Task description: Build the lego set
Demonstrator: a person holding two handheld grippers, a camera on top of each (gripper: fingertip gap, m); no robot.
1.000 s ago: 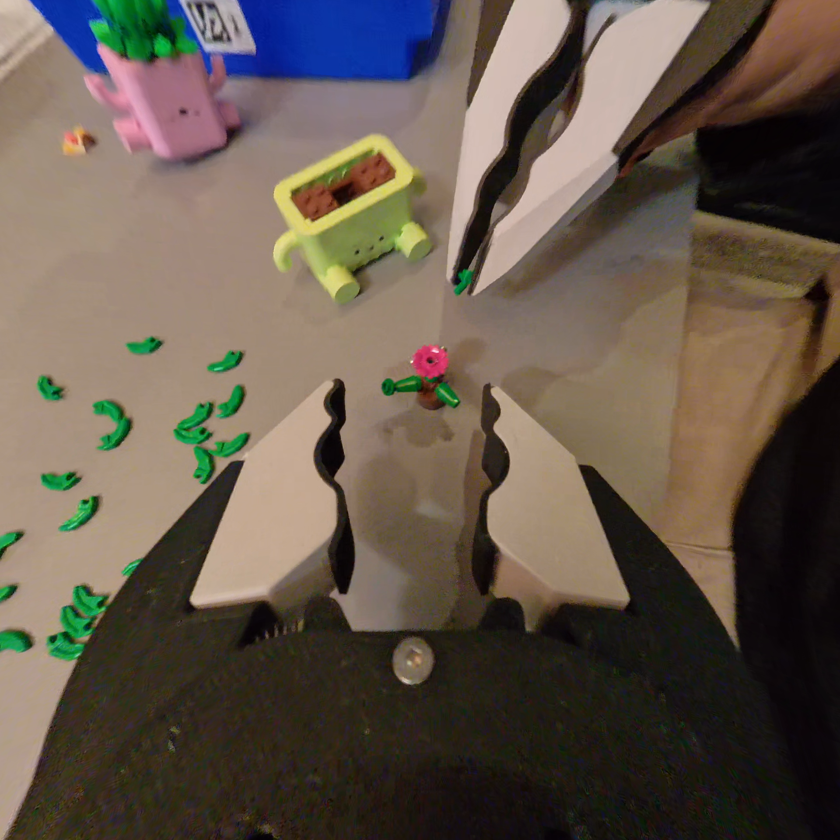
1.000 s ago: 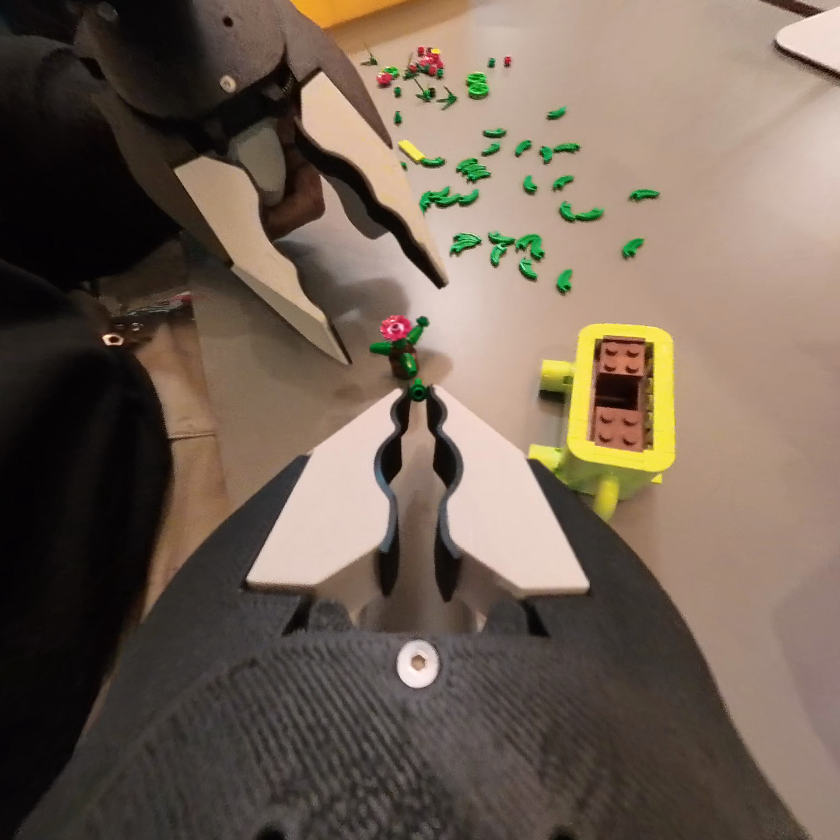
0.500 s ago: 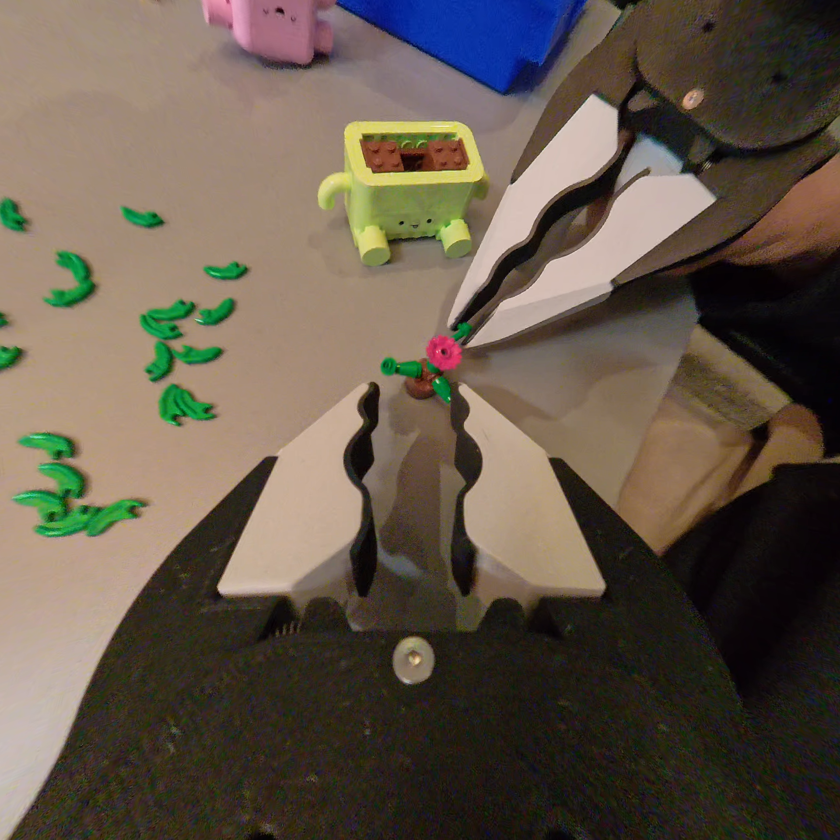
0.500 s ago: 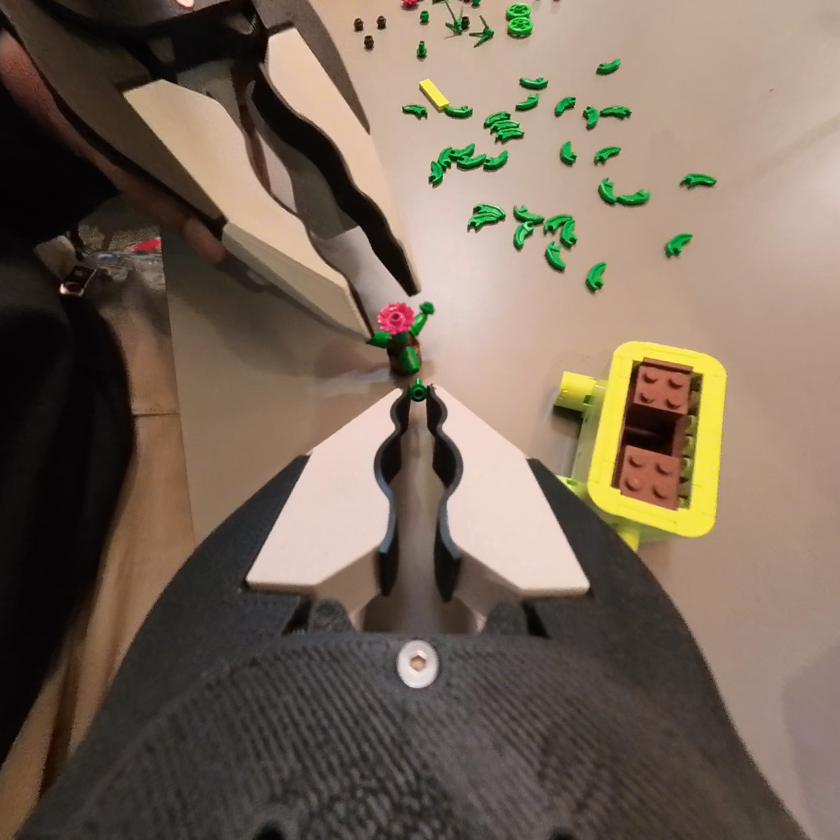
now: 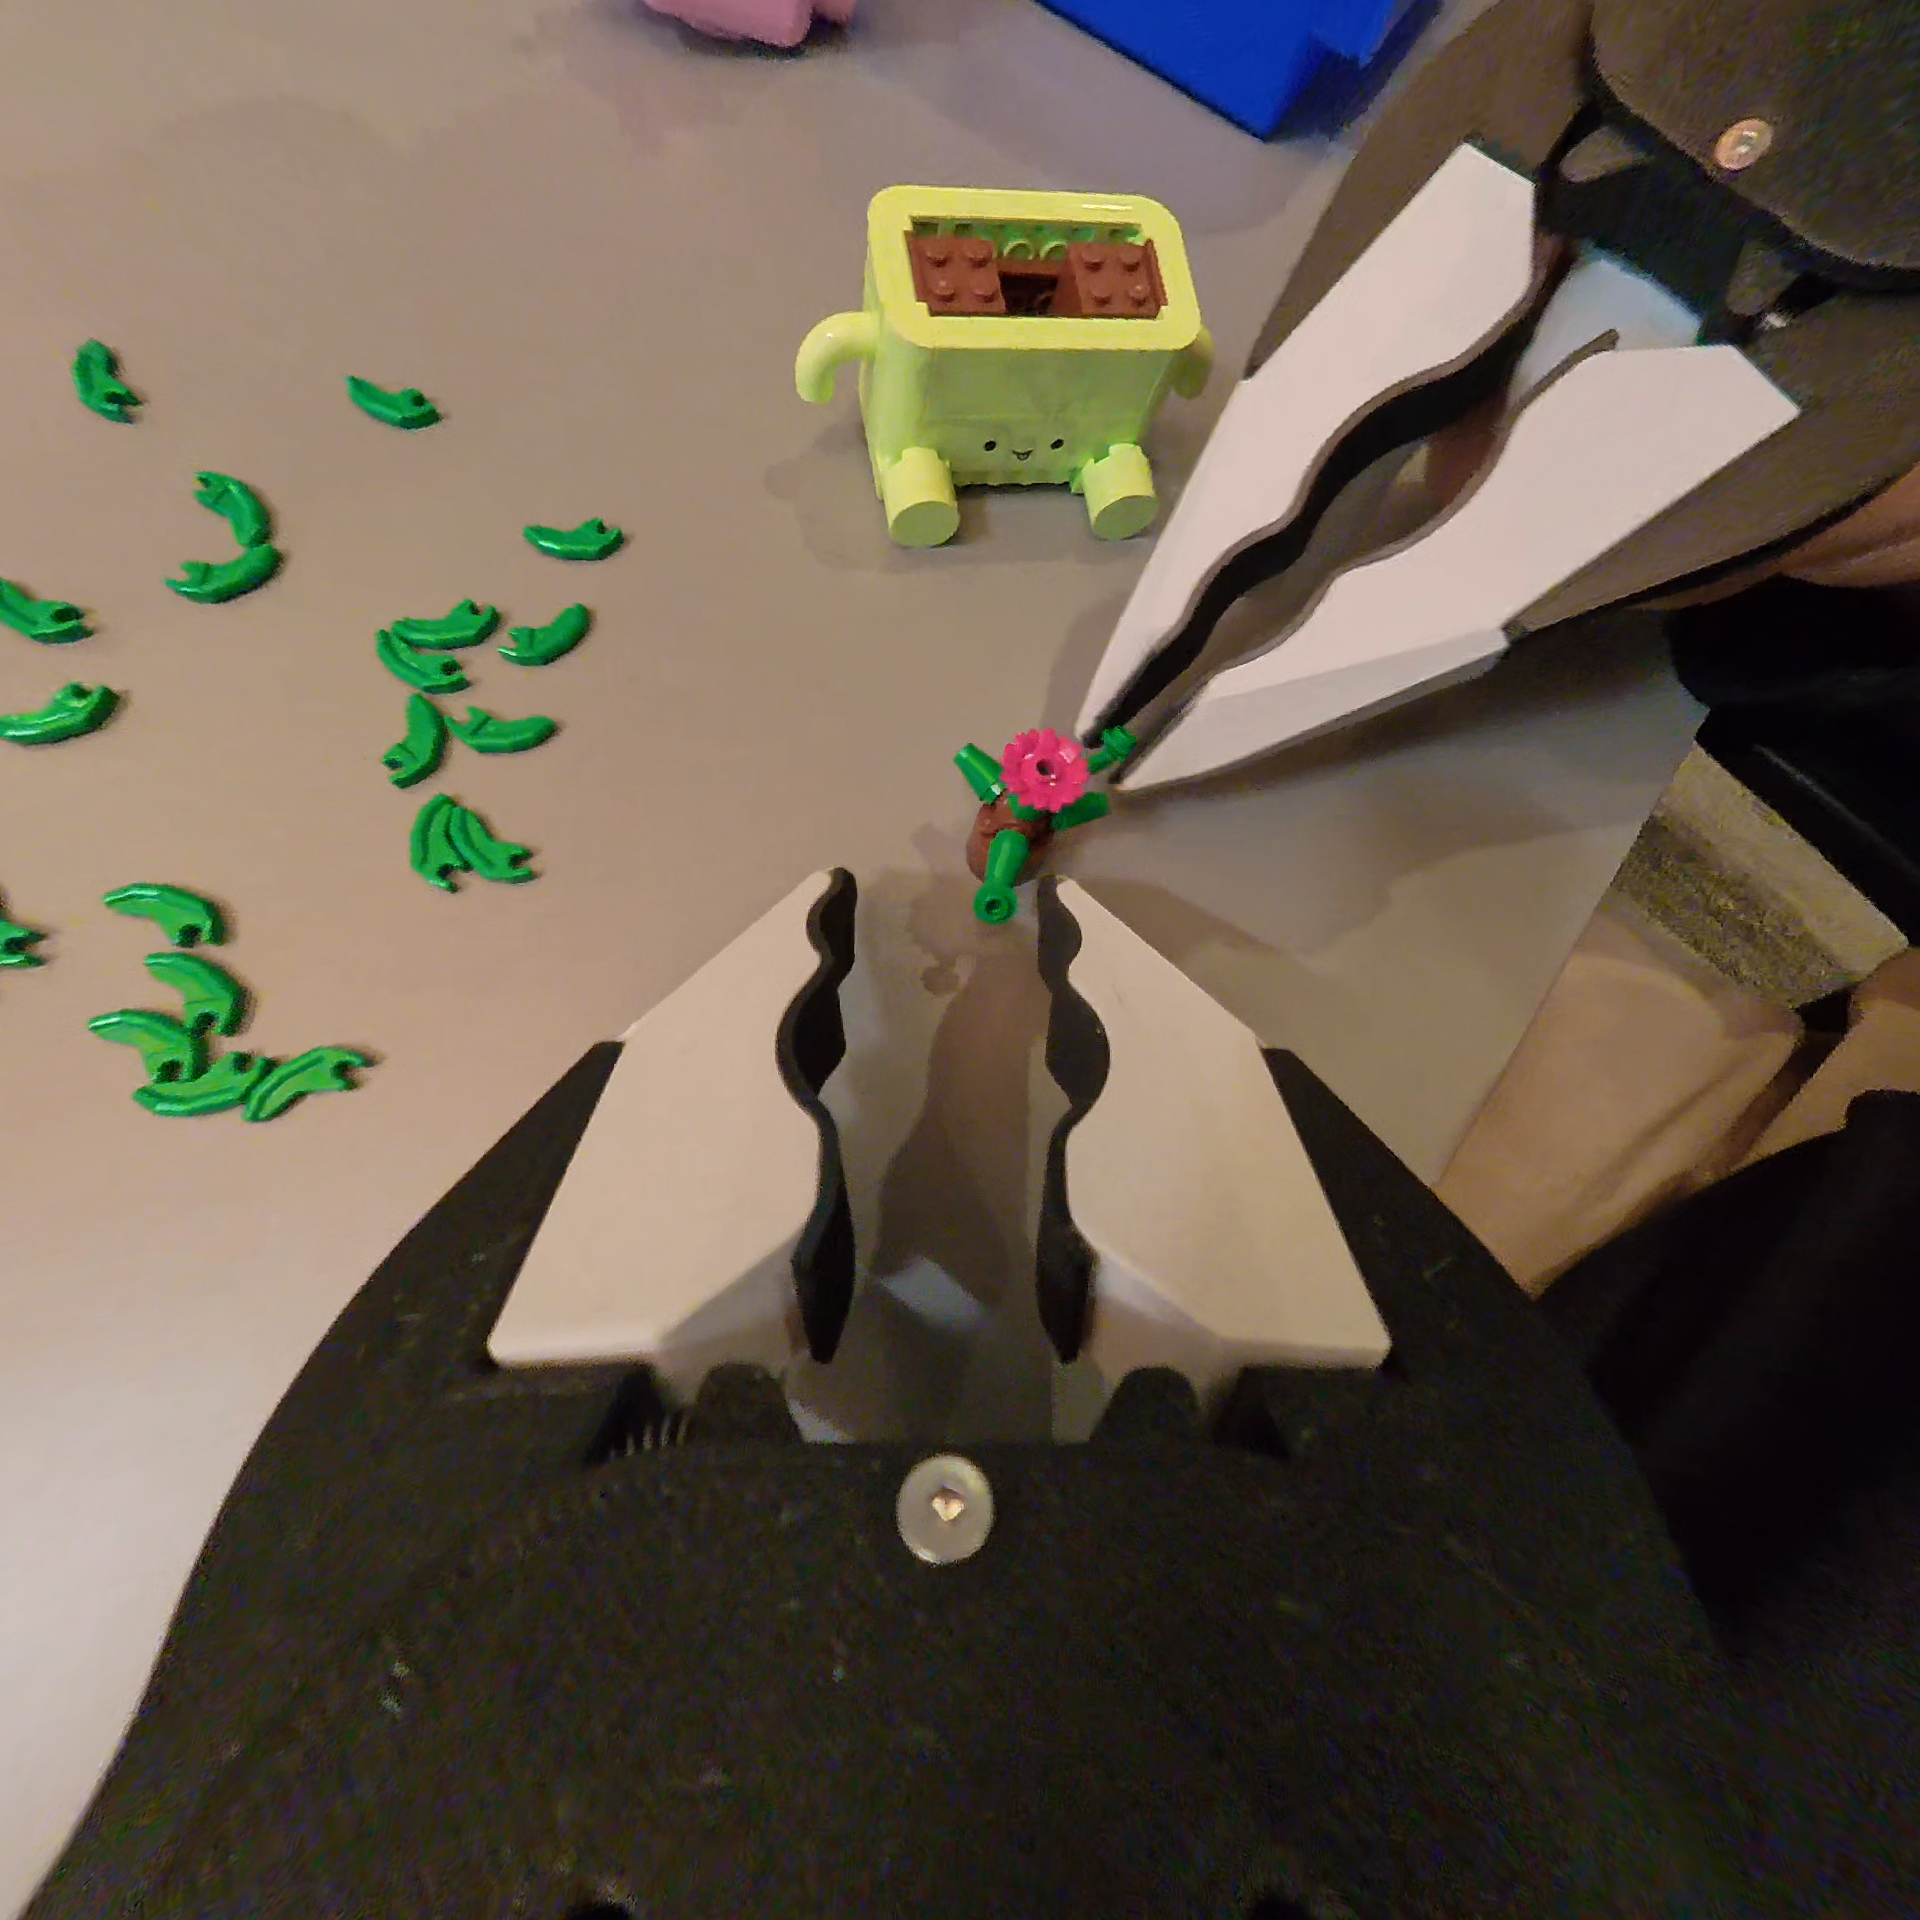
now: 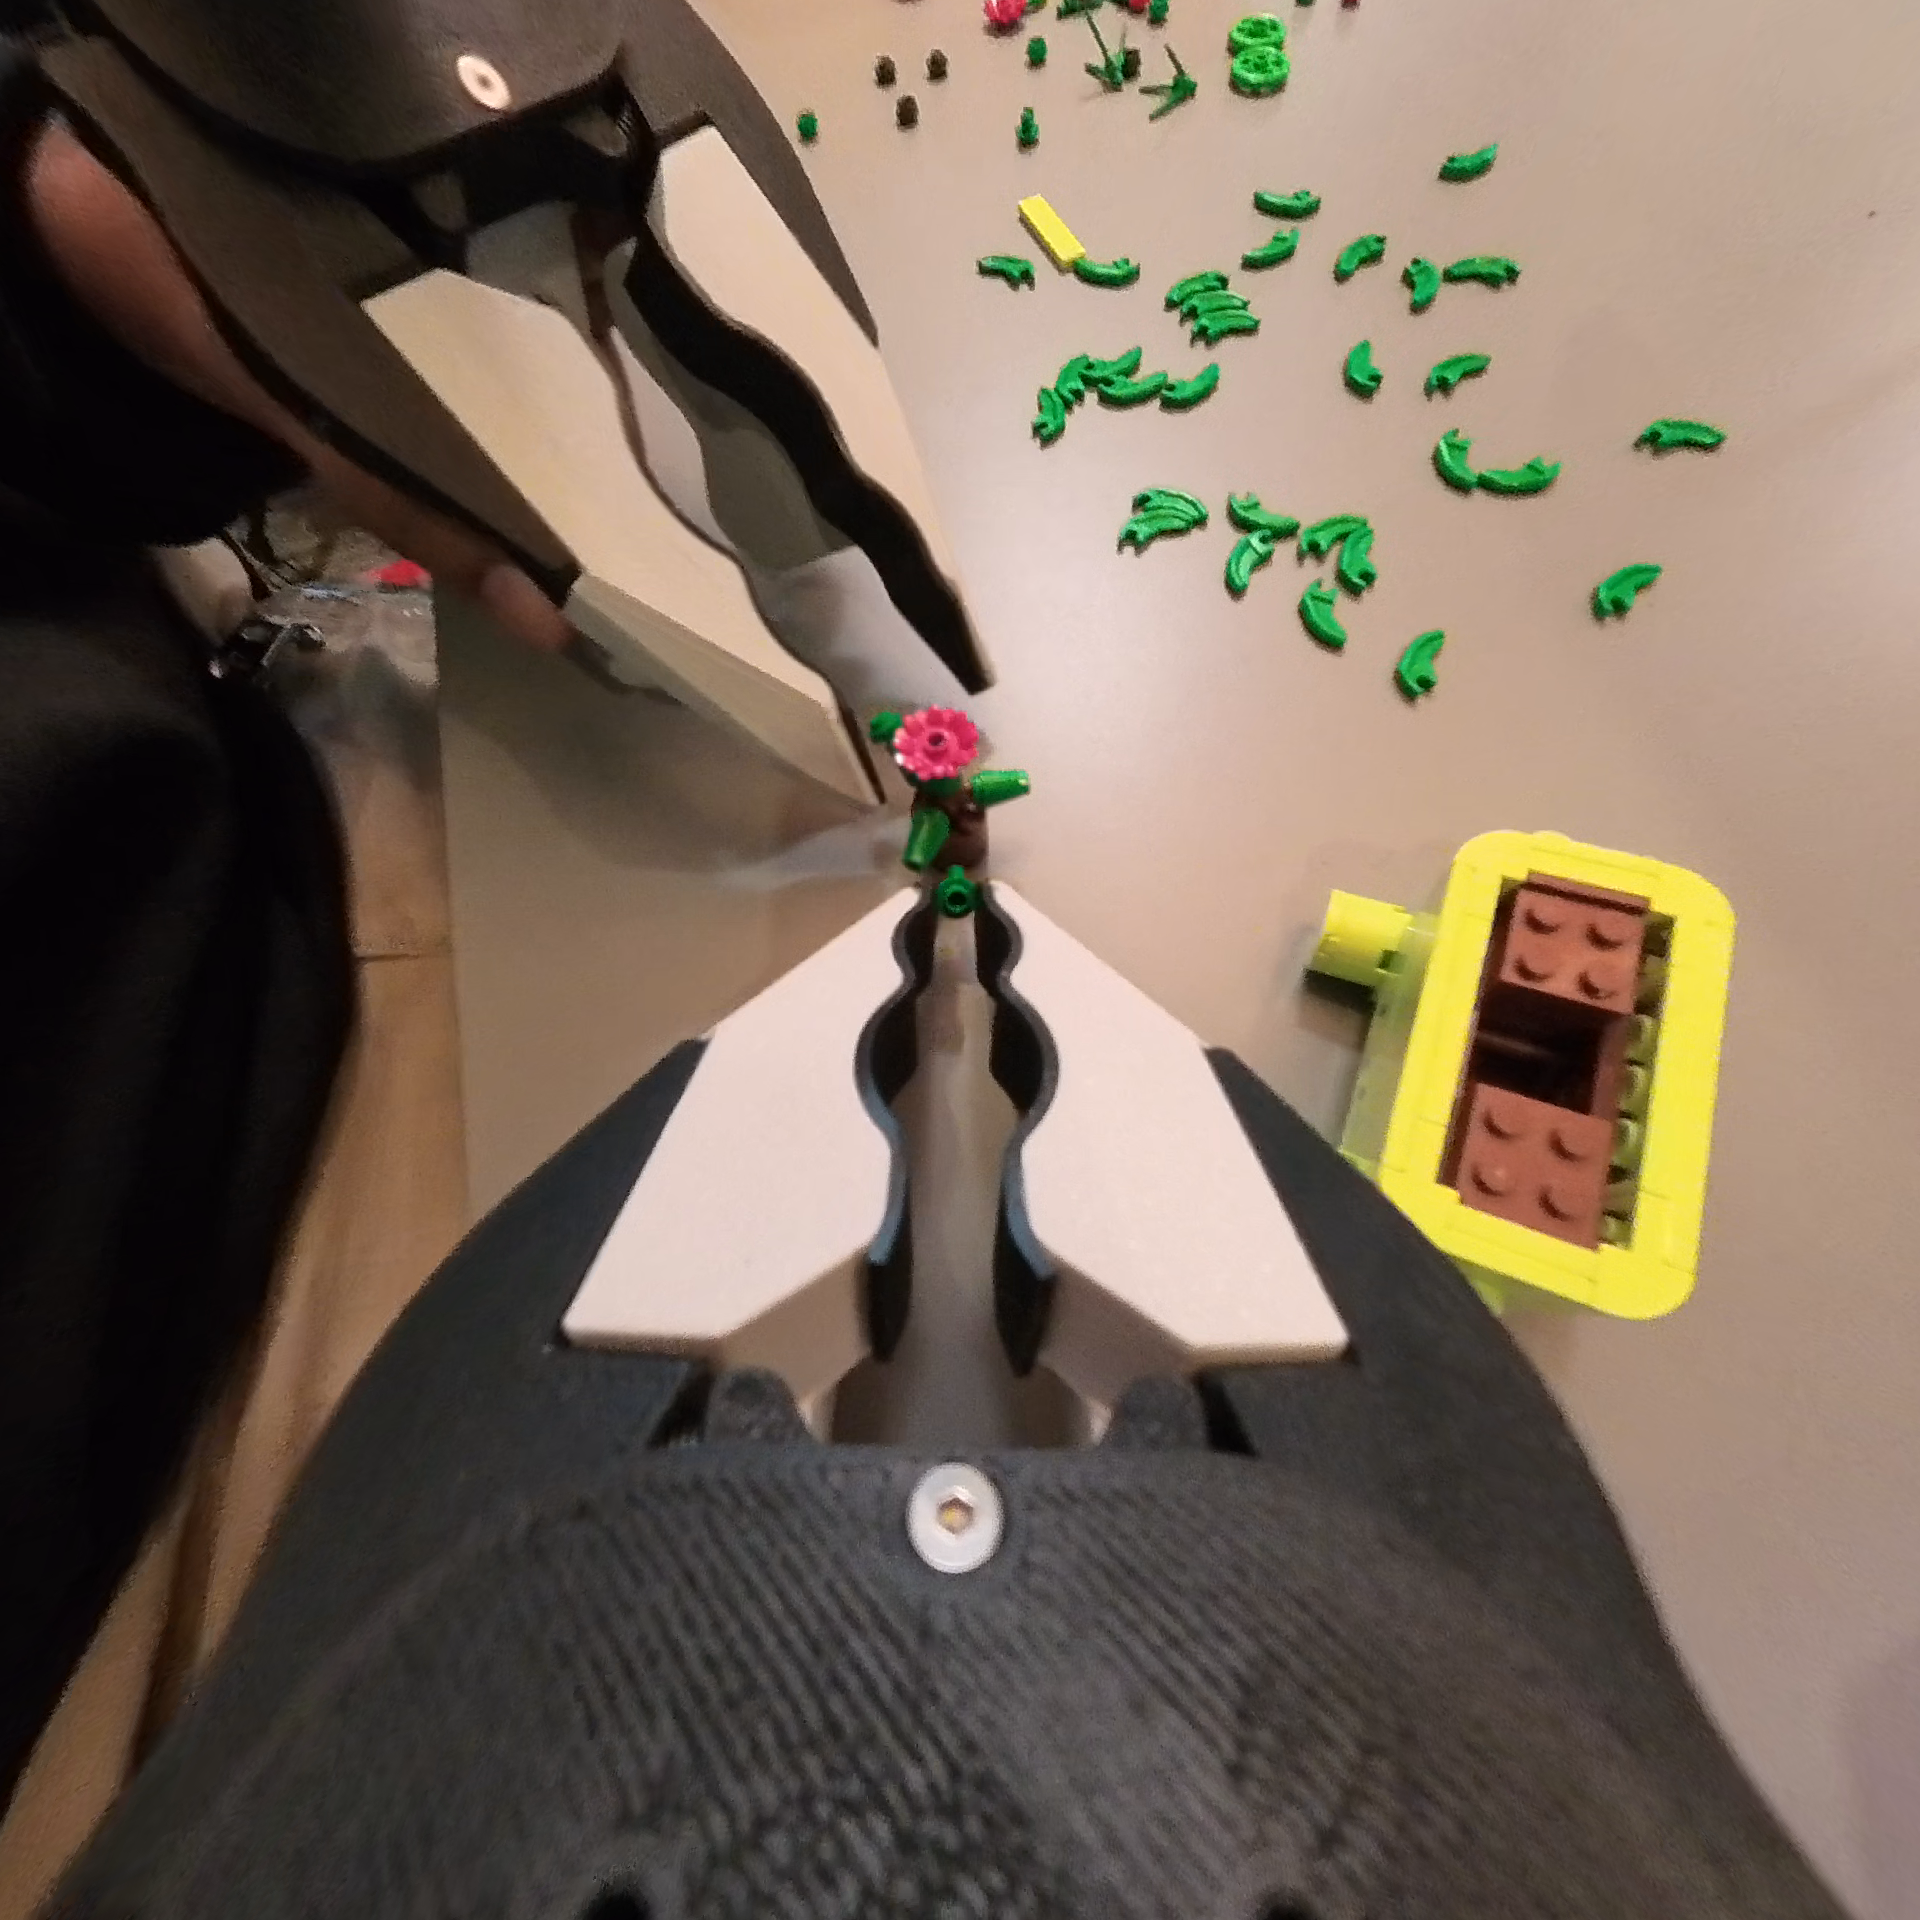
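Jaws of the right gripper [image 6: 958, 896] are pinched almost together on a small green stud piece [image 6: 957, 894], which is held at the very tips, while the jaws of the left gripper [image 5: 943, 891] are set at a moderate gap with nothing between them. Just ahead of both, at twelve o'clock in the right wrist view, the little flower stem [image 6: 940, 795] is seen on the grey table [image 5: 644, 187]: a brown base, a pink blossom on top, and three green leaf cones already fitted around it. In the left wrist view the stem appears to be tilted, one cone pointing down toward the left gripper's right fingertip; whether that tip is touching it cannot be told. The held green piece is brought right up beside the blossom, so a further green fitting is judged to be the step in hand, with the left gripper placed to brace the stem. Much is judged to be left. The lime-yellow planter [image 5: 1013, 358], at eleven to twelve o'clock of the left gripper and at three o'clock in the right wrist view, is built but unplanted, its brown studs bare and a gap open in the middle. Scattered green leaf pieces [image 5: 447, 665] are spread at nine to ten o'clock, unused, and more small parts [image 6: 1122, 62] lie far off at twelve to one o'clock in the right wrist view.
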